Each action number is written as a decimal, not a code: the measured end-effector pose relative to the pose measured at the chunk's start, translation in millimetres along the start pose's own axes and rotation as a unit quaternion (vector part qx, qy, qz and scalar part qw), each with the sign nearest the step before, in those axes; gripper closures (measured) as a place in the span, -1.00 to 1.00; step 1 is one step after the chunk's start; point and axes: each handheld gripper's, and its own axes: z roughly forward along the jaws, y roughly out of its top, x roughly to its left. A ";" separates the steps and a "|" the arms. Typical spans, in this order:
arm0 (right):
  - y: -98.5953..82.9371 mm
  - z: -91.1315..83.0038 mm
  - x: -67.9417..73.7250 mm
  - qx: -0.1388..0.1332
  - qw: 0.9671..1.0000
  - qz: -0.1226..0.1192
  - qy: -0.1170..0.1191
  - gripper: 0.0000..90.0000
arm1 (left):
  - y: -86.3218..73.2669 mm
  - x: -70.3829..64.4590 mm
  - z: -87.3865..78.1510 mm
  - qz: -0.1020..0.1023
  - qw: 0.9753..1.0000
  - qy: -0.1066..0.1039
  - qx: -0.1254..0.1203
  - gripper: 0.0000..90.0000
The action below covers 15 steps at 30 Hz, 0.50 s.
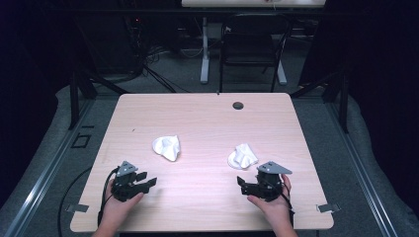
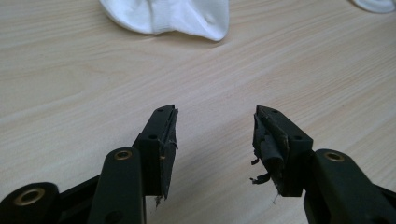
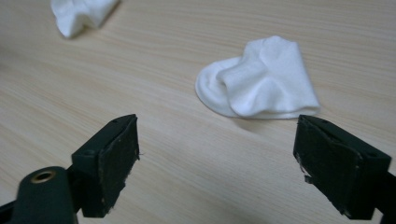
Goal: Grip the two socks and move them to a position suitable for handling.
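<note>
Here the left tool (image 1: 146, 181) sits low on the pale wooden worktop (image 1: 207, 118), held in the person's left hand (image 1: 118, 205). Its two black jaws are apart, with bare wood between them. In the left gripper view, the left tool (image 2: 215, 135) has worn, frayed pads (image 2: 268, 149), and a crumpled white sock (image 2: 168, 16) lies ahead of it at 12 o'clock, not touching.

The right tool (image 1: 240, 184) is held in the person's right hand (image 1: 274, 207), and it also sits low on the worktop. Its jaws are wide apart and hold nothing. In the right gripper view, the right tool (image 3: 217, 158) has a folded white sock (image 3: 261, 81) near it, at about 1 o'clock, flat on the wood and clear of both jaws.

In the high view, the crumpled white sock (image 1: 167, 146) lies at about 1 o'clock from the left tool. The folded white sock (image 1: 242, 156) lies just past the right tool at 12 o'clock. The two socks are well apart from each other, side by side in the middle of the worktop.

Farther out, a small dark round hole (image 1: 238, 105) sits near the far edge of the worktop. A black folding chair (image 1: 253, 44) stands on the grey floor behind it.
</note>
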 end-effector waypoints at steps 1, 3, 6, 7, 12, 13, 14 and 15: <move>-1.0 1.4 1.4 0.007 1.000 -0.013 -0.009 -0.68 | 0.8 -0.7 1.3 0.005 1.000 -0.002 0.000 0.10; -4.0 6.2 2.7 0.024 0.999 -0.032 -0.018 -0.56 | 1.5 -2.4 3.0 0.009 1.000 -0.003 -0.002 0.10; -6.0 8.5 2.2 0.026 0.999 -0.032 -0.014 -0.43 | 1.2 -3.8 4.5 0.015 1.000 -0.004 0.001 0.09; -6.0 8.3 1.7 0.032 0.999 -0.039 -0.011 -0.37 | 1.0 -4.0 4.4 0.015 1.000 -0.004 0.001 0.09; -8.6 9.8 5.4 0.036 0.998 -0.042 0.013 -0.12 | 1.4 -5.1 -0.6 0.014 1.000 -0.013 -0.006 0.09; -9.3 9.8 6.6 0.035 0.998 -0.042 0.018 -0.05 | 1.6 -5.5 -1.2 0.012 1.000 -0.014 -0.008 0.09; -9.9 10.3 7.2 0.038 0.998 -0.039 0.021 -0.02 | 1.8 -5.6 -1.4 0.012 1.000 -0.013 -0.009 0.09; -10.2 10.6 7.7 0.041 0.998 -0.036 0.025 0.01 | 1.9 -5.4 -1.4 0.011 1.000 -0.013 -0.011 0.09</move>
